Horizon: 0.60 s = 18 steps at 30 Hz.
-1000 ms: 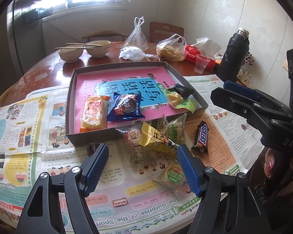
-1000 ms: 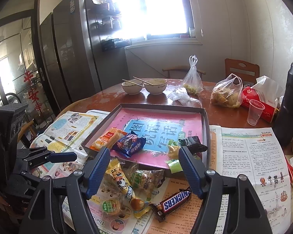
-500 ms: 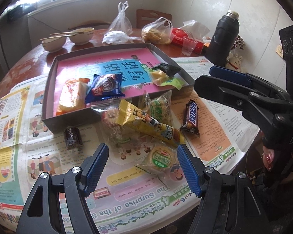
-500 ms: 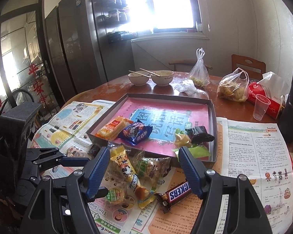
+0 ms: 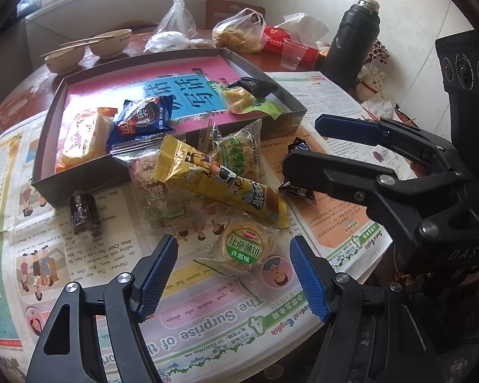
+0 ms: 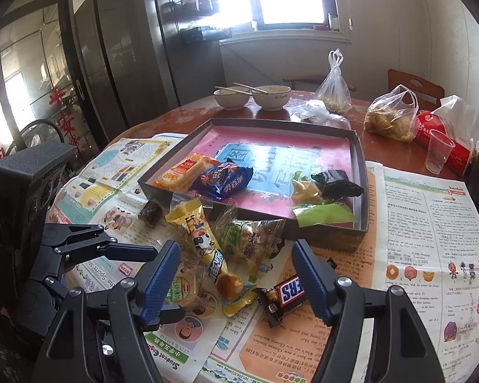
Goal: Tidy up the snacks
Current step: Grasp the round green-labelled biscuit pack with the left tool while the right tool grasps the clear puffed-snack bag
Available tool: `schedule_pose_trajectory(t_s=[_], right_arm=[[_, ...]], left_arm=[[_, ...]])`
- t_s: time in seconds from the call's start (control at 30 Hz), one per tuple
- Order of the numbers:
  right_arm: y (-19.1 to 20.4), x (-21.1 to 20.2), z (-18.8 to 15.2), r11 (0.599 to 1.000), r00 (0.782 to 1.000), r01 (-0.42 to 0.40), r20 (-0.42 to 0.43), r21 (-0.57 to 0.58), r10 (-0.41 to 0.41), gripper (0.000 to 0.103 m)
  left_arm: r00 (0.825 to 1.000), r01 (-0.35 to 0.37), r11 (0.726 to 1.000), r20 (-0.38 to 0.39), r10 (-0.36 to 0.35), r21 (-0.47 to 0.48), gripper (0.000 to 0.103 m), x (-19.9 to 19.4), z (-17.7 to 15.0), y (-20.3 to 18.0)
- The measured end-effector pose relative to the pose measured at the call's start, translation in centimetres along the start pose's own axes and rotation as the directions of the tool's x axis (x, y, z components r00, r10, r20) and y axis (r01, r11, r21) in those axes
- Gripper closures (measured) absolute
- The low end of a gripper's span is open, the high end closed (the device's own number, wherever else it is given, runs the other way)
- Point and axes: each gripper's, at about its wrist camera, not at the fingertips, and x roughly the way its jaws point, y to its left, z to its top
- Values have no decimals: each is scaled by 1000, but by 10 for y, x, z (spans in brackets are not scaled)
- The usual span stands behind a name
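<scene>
A shallow grey box (image 5: 273, 127) with a pink liner holds an orange pack (image 5: 83, 134), a blue pack (image 5: 143, 118) and a yellow-green and black wrapper (image 5: 246, 95). Loose snacks lie in front of it: a yellow stick pack (image 5: 217, 178), a green clear pack (image 5: 239, 153), a round green-label cake (image 5: 246, 249), a dark roll (image 5: 83, 214) and a Snickers bar (image 6: 284, 295). My left gripper (image 5: 233, 274) is open, low over the round cake. My right gripper (image 6: 233, 274) is open above the Snickers and stick pack.
Newspapers (image 6: 431, 239) cover the round wooden table (image 6: 182, 118). Two bowls with chopsticks (image 6: 255, 95), plastic bags (image 6: 389, 118), a plastic cup (image 6: 439, 150), a red tissue pack and a black thermos (image 5: 351, 32) stand behind the box. The table edge is close below both grippers.
Both grippers have moved forward and down toward the loose snack pile. Both stay open. The snacks have not moved.
</scene>
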Motion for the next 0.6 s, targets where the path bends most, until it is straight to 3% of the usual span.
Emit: schedule_pose_trajectory(t_s=[0.6], right_arm=[[2, 15, -7, 999, 997, -45, -58, 10, 45, 31]], left_arm=[[1000, 24, 1000, -15, -24, 0, 29, 9, -2, -1]])
